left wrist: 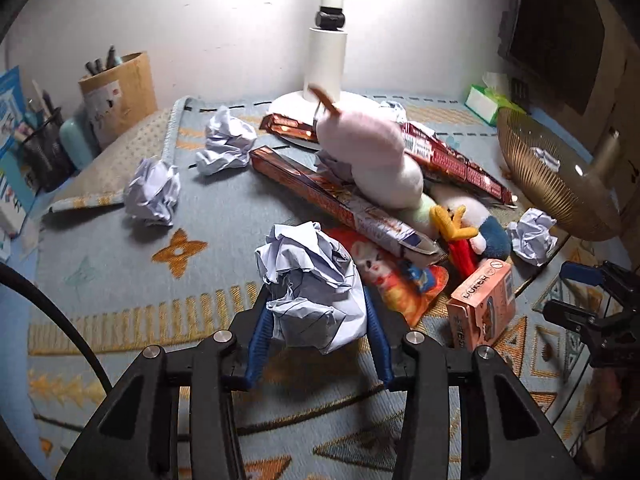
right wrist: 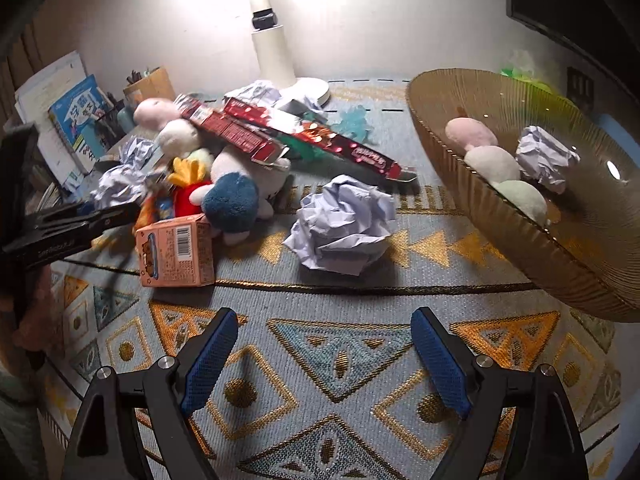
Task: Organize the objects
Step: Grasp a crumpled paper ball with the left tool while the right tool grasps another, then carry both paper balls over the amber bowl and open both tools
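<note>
My left gripper (left wrist: 316, 304) is shut on a crumpled white paper ball (left wrist: 312, 276), its blue pads pressing both sides just above the patterned rug. Other paper balls (left wrist: 152, 192) (left wrist: 228, 142) (left wrist: 534, 236) lie around a heap of plush toys (left wrist: 372, 160), long red boxes (left wrist: 328, 196) and an orange carton (left wrist: 480, 304). My right gripper (right wrist: 324, 320) stands open over bare rug, nothing between its fingers; a paper ball (right wrist: 344, 224) lies just beyond it. The gold ribbed bowl (right wrist: 568, 280) at right holds a pastel plush and one paper ball (right wrist: 544, 158).
A white lamp base (left wrist: 296, 100) stands at the back by the wall. A mesh pen holder (left wrist: 44, 148), a cardboard box (left wrist: 120, 96) and books (right wrist: 80, 120) line the left edge. A green tissue box (left wrist: 486, 104) sits behind the bowl. The rug's far left corner is folded over.
</note>
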